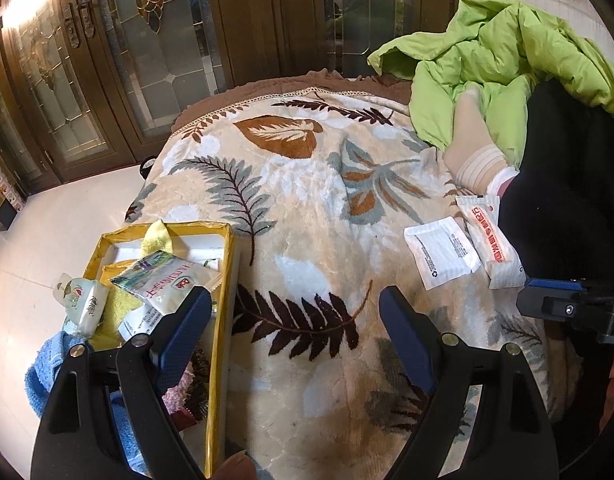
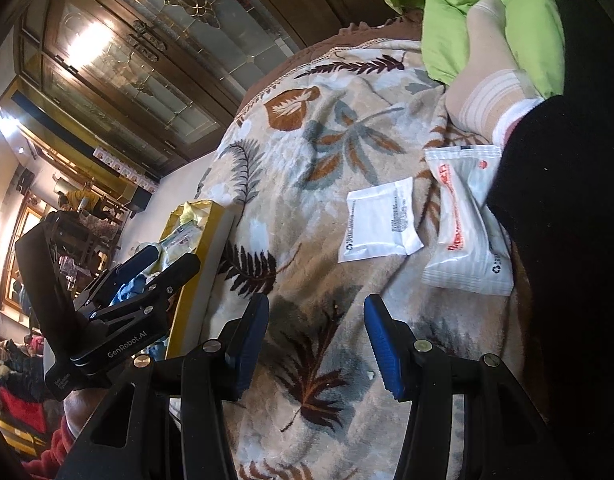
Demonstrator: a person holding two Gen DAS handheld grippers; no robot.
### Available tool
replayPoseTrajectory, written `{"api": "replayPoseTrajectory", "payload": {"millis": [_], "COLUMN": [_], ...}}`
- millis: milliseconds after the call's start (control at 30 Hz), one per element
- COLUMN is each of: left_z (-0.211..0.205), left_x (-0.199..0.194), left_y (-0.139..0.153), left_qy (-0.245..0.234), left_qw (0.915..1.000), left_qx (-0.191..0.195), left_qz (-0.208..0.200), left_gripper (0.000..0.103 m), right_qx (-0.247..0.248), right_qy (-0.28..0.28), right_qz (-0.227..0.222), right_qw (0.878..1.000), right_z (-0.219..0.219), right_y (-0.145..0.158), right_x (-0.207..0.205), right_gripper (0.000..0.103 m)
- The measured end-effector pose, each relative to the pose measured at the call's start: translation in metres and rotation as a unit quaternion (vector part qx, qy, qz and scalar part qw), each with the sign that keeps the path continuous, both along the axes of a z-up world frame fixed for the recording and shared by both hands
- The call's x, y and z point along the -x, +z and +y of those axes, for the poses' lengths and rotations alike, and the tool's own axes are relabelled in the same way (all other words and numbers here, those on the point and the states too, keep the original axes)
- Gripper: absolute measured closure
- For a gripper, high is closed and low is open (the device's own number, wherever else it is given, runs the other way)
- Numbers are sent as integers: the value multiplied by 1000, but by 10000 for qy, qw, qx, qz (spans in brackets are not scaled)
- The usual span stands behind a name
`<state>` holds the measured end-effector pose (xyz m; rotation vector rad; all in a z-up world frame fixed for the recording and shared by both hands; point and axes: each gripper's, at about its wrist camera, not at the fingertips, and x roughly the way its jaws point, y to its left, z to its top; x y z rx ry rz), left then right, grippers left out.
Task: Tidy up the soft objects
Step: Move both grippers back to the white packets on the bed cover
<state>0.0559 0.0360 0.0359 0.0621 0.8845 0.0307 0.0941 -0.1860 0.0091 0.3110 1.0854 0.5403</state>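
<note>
Two flat crinkly white packets (image 2: 381, 220) on plush leaf-patterned blanket (image 2: 307, 184).

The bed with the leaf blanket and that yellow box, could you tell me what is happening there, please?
A person is sorting soft items on a leaf-patterned blanket, holding a claw in each hand. Both the left claw and the right claw are open and empty, hovering above the blanket. The yellow box at the left already holds packets and cloths. Two white packets, a flat square one and a longer one with red print, lie loose on the blanket beside a socked foot.
</note>
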Motion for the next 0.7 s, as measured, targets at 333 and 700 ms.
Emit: {"api": "replayPoseTrajectory", "payload": {"millis": [333, 700], "left_z": [-10, -74], "left_x": [-37, -93], "left_y": [-21, -48], "left_qy": [-165, -467], "left_qw": [9930, 9708], "left_qx": [998, 1869], "left_qz": [616, 1431], "left_gripper": [17, 17], "right_qx": [660, 578], "right_qy": [-401, -457], "right_qz": [92, 325], "right_qw": [9970, 9968], "right_z": [-16, -23], "right_y": [-20, -33], "right_x": [-8, -24], "right_gripper": [51, 51]}}
